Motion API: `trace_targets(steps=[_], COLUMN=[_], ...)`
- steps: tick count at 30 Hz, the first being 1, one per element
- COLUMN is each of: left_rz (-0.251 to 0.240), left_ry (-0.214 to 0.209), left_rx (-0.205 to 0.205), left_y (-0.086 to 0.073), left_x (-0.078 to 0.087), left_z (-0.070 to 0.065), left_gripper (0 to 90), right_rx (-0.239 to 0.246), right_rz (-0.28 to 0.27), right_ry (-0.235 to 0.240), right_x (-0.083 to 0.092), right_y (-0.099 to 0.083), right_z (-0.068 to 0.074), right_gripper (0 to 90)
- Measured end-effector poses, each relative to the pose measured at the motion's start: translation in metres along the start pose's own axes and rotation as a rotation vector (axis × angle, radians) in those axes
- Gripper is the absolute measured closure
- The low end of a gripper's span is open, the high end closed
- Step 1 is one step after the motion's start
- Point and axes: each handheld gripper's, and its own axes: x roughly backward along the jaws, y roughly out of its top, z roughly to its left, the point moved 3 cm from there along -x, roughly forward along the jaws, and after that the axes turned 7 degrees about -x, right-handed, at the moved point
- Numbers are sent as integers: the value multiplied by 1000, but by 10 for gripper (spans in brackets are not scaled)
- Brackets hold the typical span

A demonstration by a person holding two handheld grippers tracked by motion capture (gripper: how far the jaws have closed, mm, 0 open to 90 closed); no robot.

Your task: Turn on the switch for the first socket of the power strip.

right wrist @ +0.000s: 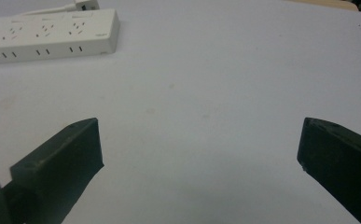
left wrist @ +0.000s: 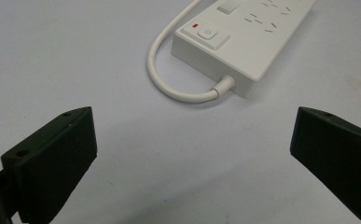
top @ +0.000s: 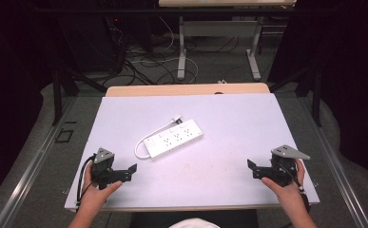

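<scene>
**Power strip between idle tongs**

The left tongs (left wrist: 192, 158) view shows the power strip's (top: 173, 138) switch (left wrist: 208, 33); the high view shows its full diagonal length, ahead between both tongs. Left and right tongs (right wrist: 199, 163) gape wide, empty.

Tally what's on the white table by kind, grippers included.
Power strip: 1
Grippers: 2, the left gripper and the right gripper, each with its fingers spread open and holding nothing
Total: 3
</scene>
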Motion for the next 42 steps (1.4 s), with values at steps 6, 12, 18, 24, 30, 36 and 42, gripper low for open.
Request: trace_targets(steps=[6, 12, 18, 24, 30, 36, 42], left_rz=[-4, -26, -51, -59, -59, -68, -69], left_ry=[1, -2, -15, -8, -10, -25, -20], left_rx=[-2, -17, -3, -6, 9, 24, 26], left_y=[0, 1, 9, 17, 30, 46, 60], left_x=[0, 1, 7, 9, 9, 7, 7], left_z=[-2, -6, -12, -17, -18, -16, -15], left_gripper=[3, 3, 4, 5, 11, 13, 27], right_rx=[-17, -14, 7, 8, -1, 6, 12], right_rz=[5, 6, 16, 12, 8, 16, 22], right_ry=[0, 6, 9, 9, 2, 15, 18], right_x=[-2, -8, -8, -8, -9, -10, -11], right_y=[-11, -14, -15, -15, -15, -16, -17], right_z=[-5, -5, -1, -1, -1, 3, 5], right_gripper=[0, 0, 0, 0, 0, 0, 0])
